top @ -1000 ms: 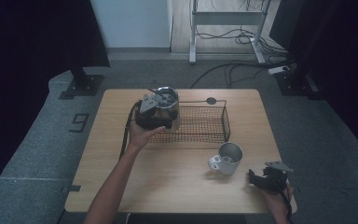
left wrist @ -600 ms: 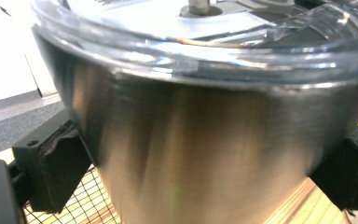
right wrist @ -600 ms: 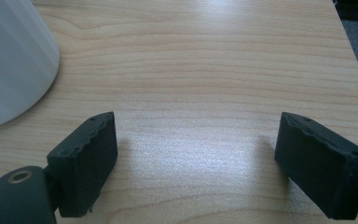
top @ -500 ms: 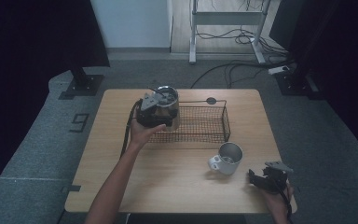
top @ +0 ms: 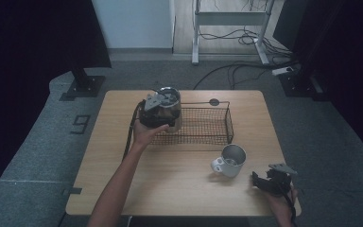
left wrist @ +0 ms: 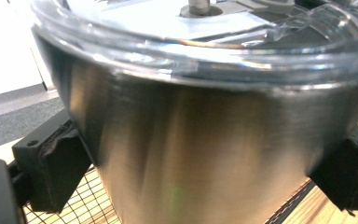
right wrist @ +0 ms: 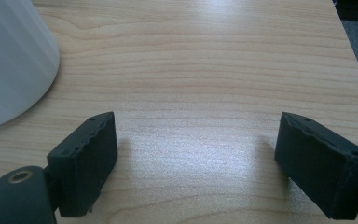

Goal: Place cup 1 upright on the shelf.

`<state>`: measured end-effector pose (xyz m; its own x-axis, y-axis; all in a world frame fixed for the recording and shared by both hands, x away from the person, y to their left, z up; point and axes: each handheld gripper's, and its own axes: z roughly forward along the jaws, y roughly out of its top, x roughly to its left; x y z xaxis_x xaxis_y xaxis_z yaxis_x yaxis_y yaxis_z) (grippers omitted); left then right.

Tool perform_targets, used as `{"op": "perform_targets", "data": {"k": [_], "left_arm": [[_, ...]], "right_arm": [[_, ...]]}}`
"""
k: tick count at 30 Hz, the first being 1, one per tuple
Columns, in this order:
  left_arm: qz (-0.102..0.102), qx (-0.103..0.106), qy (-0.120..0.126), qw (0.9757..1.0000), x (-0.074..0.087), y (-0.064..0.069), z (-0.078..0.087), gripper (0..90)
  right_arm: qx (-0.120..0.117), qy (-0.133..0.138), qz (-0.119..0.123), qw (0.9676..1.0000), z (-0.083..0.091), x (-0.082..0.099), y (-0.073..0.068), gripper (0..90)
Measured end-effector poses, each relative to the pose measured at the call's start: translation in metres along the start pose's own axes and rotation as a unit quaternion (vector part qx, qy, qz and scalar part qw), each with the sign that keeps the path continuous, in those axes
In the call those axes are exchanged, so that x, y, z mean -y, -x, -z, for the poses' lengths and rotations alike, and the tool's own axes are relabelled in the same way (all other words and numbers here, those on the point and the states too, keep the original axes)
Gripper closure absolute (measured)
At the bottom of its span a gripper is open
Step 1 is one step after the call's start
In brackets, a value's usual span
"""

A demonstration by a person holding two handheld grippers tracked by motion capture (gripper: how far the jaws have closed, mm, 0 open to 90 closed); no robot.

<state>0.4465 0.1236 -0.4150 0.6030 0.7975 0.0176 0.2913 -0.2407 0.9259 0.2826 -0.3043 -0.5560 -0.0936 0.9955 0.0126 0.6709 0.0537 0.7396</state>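
Dark curtains are hanging round a light wooden table. At its far side, the left gripper is clamping a steel tumbler with a clear lid, holding it over the left end of the wire basket. Near right, the right gripper is resting wide open and empty, just beside a white mug.

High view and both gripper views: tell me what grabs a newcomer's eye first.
The shiny steel tumbler with a clear lid, clamped in the left hand-held gripper over the left end of the wire basket, stands out first. Next comes the steel mug standing on the wooden table, in front of the basket. The right hand-held gripper rests open near the table's right front corner.
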Motion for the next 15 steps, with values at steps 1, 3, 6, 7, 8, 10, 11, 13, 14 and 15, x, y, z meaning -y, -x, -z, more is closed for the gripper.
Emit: {"op": "perform_targets", "data": {"k": [1,3,6,7,8,10,11,13,14,15], "left_arm": [[0.000,-0.002,-0.003,1.0000,0.001,0.000,-0.002,4.5],[0.002,-0.001,-0.004,1.0000,0.001,-0.001,-0.003,4.5],[0.005,-0.003,-0.005,1.0000,0.002,-0.002,-0.005,4.5],[0.007,-0.003,-0.005,1.0000,0.003,-0.002,-0.006,4.5],[0.009,-0.003,-0.005,0.9999,0.003,-0.003,-0.007,4.5],[0.009,-0.003,-0.007,0.9999,0.004,-0.003,-0.009,4.5],[0.009,-0.004,-0.009,0.9999,0.005,-0.002,-0.011,4.5],[0.009,-0.004,-0.011,0.9999,0.006,-0.003,-0.012,4.5],[0.010,-0.004,-0.012,0.9999,0.006,-0.003,-0.013,4.5],[0.012,-0.004,-0.015,0.9998,0.008,-0.003,-0.016,4.5]], "right_arm": [[0.000,0.000,0.000,1.0000,0.000,0.000,0.000,12.8],[0.000,0.000,0.000,1.0000,0.000,0.000,0.000,12.8],[0.000,0.000,0.000,1.0000,0.000,0.000,0.000,12.8],[0.000,0.000,0.000,1.0000,0.000,0.000,0.000,12.9],[0.000,0.000,0.000,1.0000,0.000,0.000,0.000,12.9],[0.000,0.000,0.000,1.0000,0.000,0.000,0.000,12.9],[0.000,0.000,0.000,1.0000,0.000,0.000,0.000,12.9],[0.000,0.000,0.000,1.0000,0.000,0.000,0.000,12.9],[0.000,0.000,0.000,1.0000,0.000,0.000,0.000,12.9],[0.000,0.000,0.000,1.0000,0.000,0.000,0.000,12.9]]}}
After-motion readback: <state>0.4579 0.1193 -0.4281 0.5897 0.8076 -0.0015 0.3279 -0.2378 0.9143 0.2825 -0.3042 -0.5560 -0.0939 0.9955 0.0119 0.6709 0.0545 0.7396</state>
